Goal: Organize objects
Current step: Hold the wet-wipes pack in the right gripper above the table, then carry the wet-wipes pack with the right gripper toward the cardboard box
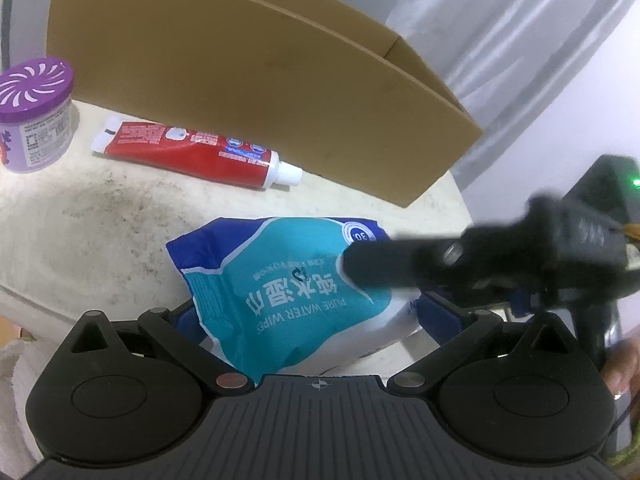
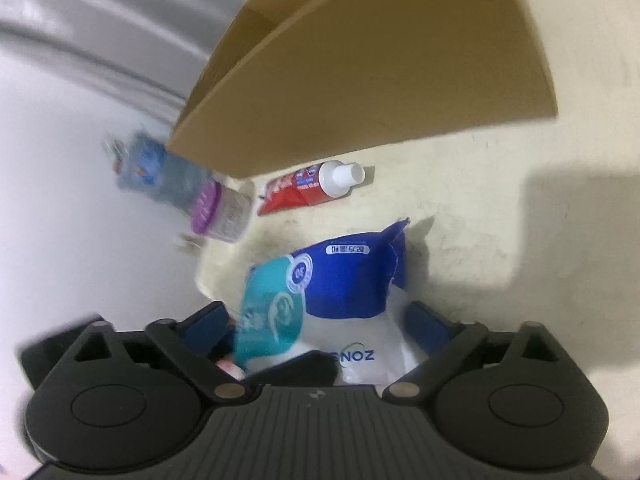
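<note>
A teal, blue and white pack of water wipes point(image 1: 280, 288) sticks out past the table's near edge. My left gripper point(image 1: 312, 312) is shut on it, a blue pad against each side. From the right, one black finger point(image 1: 384, 266) of my right gripper lies across the pack's teal face. In the right wrist view the same wipes pack point(image 2: 340, 292) sits between the blue pads of my right gripper point(image 2: 316, 324). A gap shows on both sides, so that gripper is open around it.
An open cardboard box point(image 1: 260, 72) stands at the back of the stained white table point(image 1: 80, 220). In front of it lie a red toothpaste tube point(image 1: 192, 152) and a purple-lidded jar point(image 1: 34, 120). The right wrist view shows a blurred blue pack point(image 2: 156, 168) beyond the jar point(image 2: 220, 212).
</note>
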Tool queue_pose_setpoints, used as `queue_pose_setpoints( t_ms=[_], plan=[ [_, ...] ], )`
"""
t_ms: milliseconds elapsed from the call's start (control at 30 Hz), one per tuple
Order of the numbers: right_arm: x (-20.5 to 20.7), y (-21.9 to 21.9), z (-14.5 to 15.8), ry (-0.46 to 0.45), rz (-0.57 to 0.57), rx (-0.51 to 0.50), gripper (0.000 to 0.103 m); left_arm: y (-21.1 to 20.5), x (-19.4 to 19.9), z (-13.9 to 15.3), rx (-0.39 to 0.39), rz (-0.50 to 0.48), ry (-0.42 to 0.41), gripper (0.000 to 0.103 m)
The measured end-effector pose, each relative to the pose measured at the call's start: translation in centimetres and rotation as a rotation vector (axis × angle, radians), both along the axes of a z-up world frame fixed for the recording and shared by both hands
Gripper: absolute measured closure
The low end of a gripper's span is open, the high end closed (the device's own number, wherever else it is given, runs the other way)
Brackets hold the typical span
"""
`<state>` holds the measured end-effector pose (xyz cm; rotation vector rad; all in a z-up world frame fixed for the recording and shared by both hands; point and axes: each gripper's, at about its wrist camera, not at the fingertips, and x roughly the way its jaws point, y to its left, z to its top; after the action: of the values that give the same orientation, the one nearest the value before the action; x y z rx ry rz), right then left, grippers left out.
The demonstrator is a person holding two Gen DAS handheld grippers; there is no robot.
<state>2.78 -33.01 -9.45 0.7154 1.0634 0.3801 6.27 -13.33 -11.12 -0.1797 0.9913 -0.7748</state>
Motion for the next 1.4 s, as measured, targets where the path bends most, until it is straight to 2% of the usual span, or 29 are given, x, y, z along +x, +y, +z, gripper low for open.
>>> queue_pose_setpoints(
  t_ms=[67, 133, 300, 367, 600, 933, 1133, 1400],
  plan=[
    [-0.4, 0.5, 0.6, -0.044, 0.010, -0.085, 0.011, -0.1, -0.1, 0.1, 0.006, 0.004, -0.007, 0.000],
    [-0.8, 0.7, 0.9, -0.067, 0.021, -0.129, 0.015, -0.2, -0.3, 0.2, 0.009, 0.008, -0.012, 0.002],
    [-1.3, 0.1, 0.4, -0.060, 0.025, -0.076, 0.022, -0.1, -1.0, 0.5, 0.024, 0.013, -0.031, 0.007],
    [-1.6, 0.2, 0.7, -0.071, 0.030, -0.086, 0.024, 0.0, -1.4, 0.8, 0.035, 0.010, -0.039, 0.010],
    [-2.9, 0.3, 1.5, -0.100, 0.079, -0.128, 0.026, 0.3, -3.0, 1.2, 0.064, -0.016, -0.032, 0.013],
    [-3.0, -0.3, 1.1, -0.097, 0.062, -0.102, 0.025, -0.8, -3.3, 0.7, 0.117, -0.039, -0.055, 0.006],
    [-2.9, 0.0, 1.0, -0.100, 0.060, -0.111, 0.025, -1.2, -4.0, 0.8, 0.145, -0.037, -0.091, 0.007],
    [-3.0, 0.5, 1.5, -0.108, 0.060, -0.136, 0.025, -1.1, -4.1, 1.3, 0.146, -0.034, -0.094, 0.009]
  ],
)
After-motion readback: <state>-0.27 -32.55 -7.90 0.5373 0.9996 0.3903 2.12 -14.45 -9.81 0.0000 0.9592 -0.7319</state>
